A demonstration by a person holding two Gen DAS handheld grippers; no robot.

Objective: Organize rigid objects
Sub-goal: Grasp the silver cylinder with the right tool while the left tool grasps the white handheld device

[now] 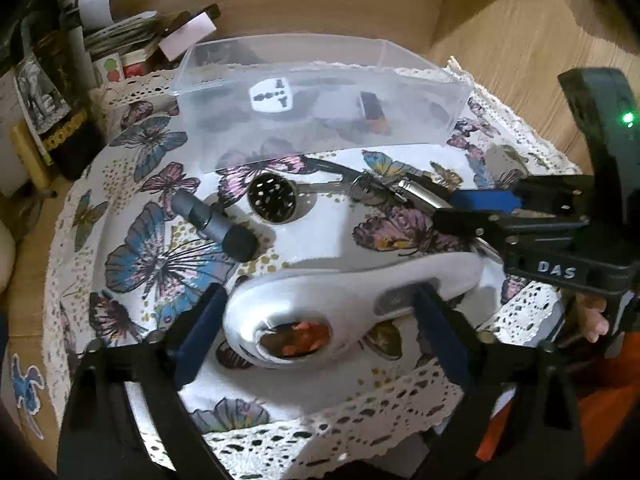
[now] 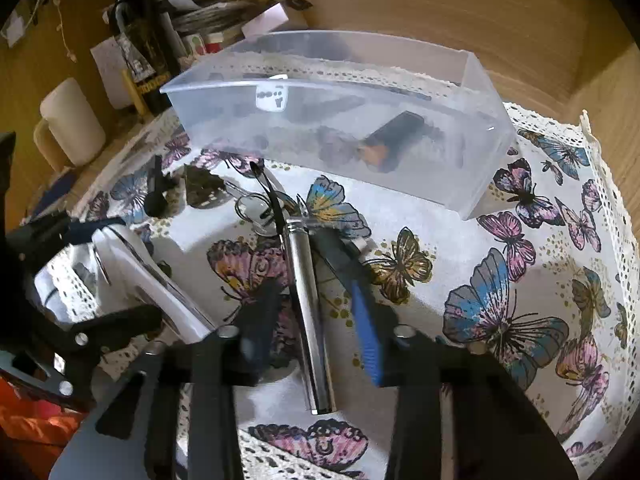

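Observation:
A white and chrome handheld object [image 1: 320, 280] lies on the butterfly tablecloth [image 1: 160, 256], between the spread fingers of my left gripper [image 1: 320, 298]; I see a small gap at the left pad. My right gripper [image 2: 304, 272] straddles a shiny metal cylinder [image 2: 310, 320] lying on the cloth, with a slim gap on each side, so the jaws are open. The cylinder is joined to a key ring [image 2: 256, 208]. In the left wrist view the right gripper [image 1: 460, 208] reaches in from the right. Behind stands a clear plastic box [image 1: 320, 128] holding a white adapter [image 1: 271, 96] and a black-and-orange item [image 1: 374, 114].
A grey microphone-like stick [image 1: 212, 220] and a round perforated black disc [image 1: 271, 198] lie left of the keys. Bottles, papers and cartons [image 1: 80, 60] crowd the back left corner. A white mug [image 2: 70, 124] stands off the cloth at the left. Wooden walls close in behind.

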